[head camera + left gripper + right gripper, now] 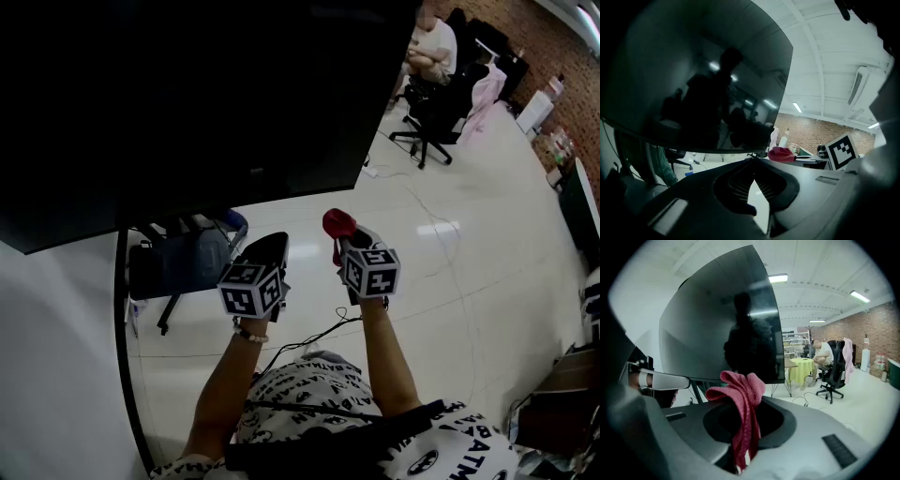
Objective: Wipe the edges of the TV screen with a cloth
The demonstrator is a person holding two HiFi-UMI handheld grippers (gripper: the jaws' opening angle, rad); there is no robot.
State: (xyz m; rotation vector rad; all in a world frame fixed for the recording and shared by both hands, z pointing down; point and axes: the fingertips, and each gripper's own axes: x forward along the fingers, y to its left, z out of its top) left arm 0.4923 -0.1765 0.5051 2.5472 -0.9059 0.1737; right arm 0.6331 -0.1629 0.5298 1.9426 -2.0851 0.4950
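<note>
Patterned shirt (pixel 309 394) and both forearms (pixel 230 384) sit at the bottom of the head view, nearest the lens. TV screen (pixel 187 103): big, dark, glossy, fills the upper left. Its bottom edge runs above and ahead of both grippers. Office chair (pixel 436 112) with a seated person is well back on the right. Left gripper (pixel 267 248): jaw tips pressed together, nothing between them, aimed up toward the screen's underside. Right gripper (pixel 349 234): jaws clamped on a red cloth (pixel 337 223). A bunched wad pokes out past the tips and a loose tail hangs down between the jaws. Cloth is just below the screen's lower right corner, apart from it, not touching the edge.
</note>
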